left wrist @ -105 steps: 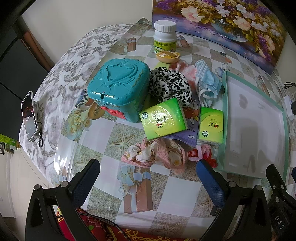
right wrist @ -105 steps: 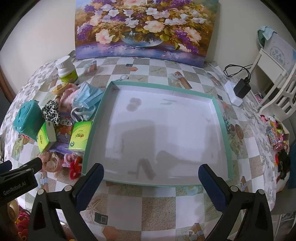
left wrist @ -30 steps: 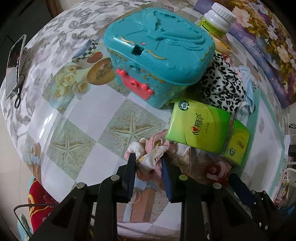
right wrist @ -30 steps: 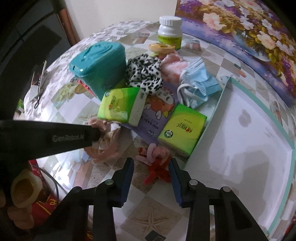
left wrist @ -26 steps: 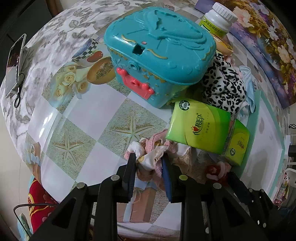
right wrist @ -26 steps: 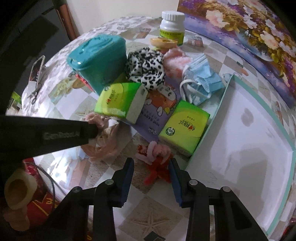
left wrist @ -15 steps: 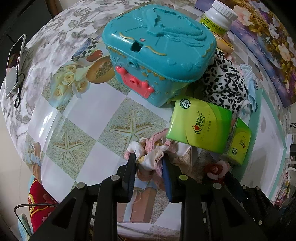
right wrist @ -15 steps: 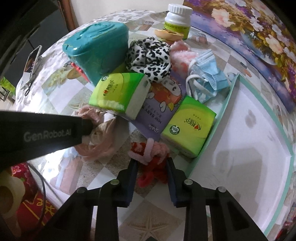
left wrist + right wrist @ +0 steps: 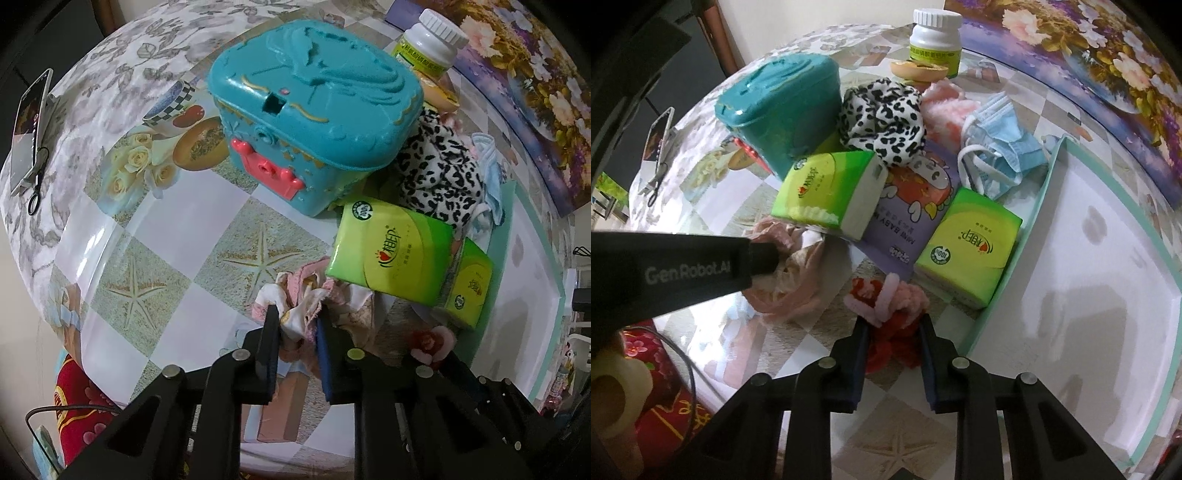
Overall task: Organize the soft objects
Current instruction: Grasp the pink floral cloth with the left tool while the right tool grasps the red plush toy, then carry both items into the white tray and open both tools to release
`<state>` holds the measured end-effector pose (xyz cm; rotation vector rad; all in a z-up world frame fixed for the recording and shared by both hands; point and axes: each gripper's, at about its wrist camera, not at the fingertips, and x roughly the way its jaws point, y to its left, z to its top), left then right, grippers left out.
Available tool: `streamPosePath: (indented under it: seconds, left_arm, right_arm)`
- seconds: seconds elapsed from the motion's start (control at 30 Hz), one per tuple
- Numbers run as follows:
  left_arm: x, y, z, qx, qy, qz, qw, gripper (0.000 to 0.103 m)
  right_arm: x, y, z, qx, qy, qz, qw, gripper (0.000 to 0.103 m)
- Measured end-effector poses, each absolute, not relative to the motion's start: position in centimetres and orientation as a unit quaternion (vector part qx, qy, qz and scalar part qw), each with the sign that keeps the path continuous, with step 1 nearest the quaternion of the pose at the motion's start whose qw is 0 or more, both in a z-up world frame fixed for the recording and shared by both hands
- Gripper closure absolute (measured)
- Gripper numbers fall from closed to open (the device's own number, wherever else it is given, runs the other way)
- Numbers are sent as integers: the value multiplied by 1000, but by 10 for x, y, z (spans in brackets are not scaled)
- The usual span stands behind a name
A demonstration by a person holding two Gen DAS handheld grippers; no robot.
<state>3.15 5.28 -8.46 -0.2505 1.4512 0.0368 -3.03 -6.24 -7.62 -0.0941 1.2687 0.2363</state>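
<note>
So the pink cloth is crumpled on the checkered tablecloth, right below the big green tissue pack; the left gripper has just been closing and its pads are pinched on a fold of that cloth. Over on the other side, the red and pink fuzzy flower sits just beside the teal-rimmed tray; the right gripper has been closing too, with its jaws clamped on the red part of the flower.

Rest of the pile behind them: a smaller green tissue pack lying on a purple wipes pack; a leopard-print scrunchie; a blue face mask; a teal toy chest; and a white pill bottle at the back.
</note>
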Motion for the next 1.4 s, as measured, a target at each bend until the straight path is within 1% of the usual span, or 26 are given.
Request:
streamPosePath:
  seconds: [0.17, 0.57, 0.97, 1.13, 1.4]
  left_arm:
    - [25, 58, -76, -116, 654, 9, 748, 87]
    - [-2, 69, -52, -131, 629, -18, 766, 88]
    - [-29, 84, -28, -141, 604, -22, 785, 88]
    - [-36, 85, -7, -131, 568, -31, 812, 88]
    - [-27, 65, 6, -122, 536, -54, 834, 88]
  right_arm:
    - [-34, -65, -69, -25, 590, 107, 800, 76]
    - [-53, -87, -43, 12, 571, 90, 816, 76]
    - [-66, -95, -27, 24, 556, 77, 827, 76]
    - [-69, -101, -19, 33, 544, 71, 835, 76]
    - [-68, -104, -12, 40, 528, 59, 846, 76]
